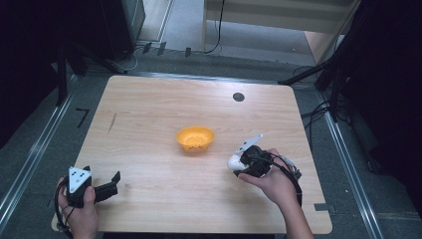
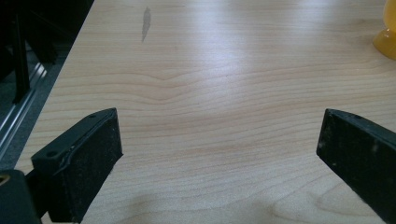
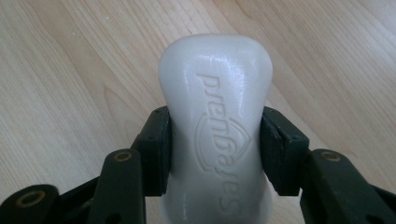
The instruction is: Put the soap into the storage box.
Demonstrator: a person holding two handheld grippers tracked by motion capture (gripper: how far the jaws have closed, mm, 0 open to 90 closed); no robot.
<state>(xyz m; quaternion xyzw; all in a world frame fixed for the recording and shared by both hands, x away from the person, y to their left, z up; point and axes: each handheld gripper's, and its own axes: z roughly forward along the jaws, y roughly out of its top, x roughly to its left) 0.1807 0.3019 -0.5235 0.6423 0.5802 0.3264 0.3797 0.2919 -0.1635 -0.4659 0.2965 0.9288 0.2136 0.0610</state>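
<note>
Soap bar (image 3: 215, 126) clamped in right gripper (image 3: 215, 135) fingers, probably bound for bowl (image 1: 195, 138) at ten o'clock; left gripper (image 2: 219, 149) fingers open, idle over desk (image 2: 210, 70).

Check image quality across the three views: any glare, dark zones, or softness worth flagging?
High view: surroundings nearly black, light wooden table evenly lit, slightly soft. Left gripper view: broad pale glare on the wood, orange plastic bowl blurred at the edge. Right gripper view: white embossed soap bar sharp, with mild sheen along its top.
</note>
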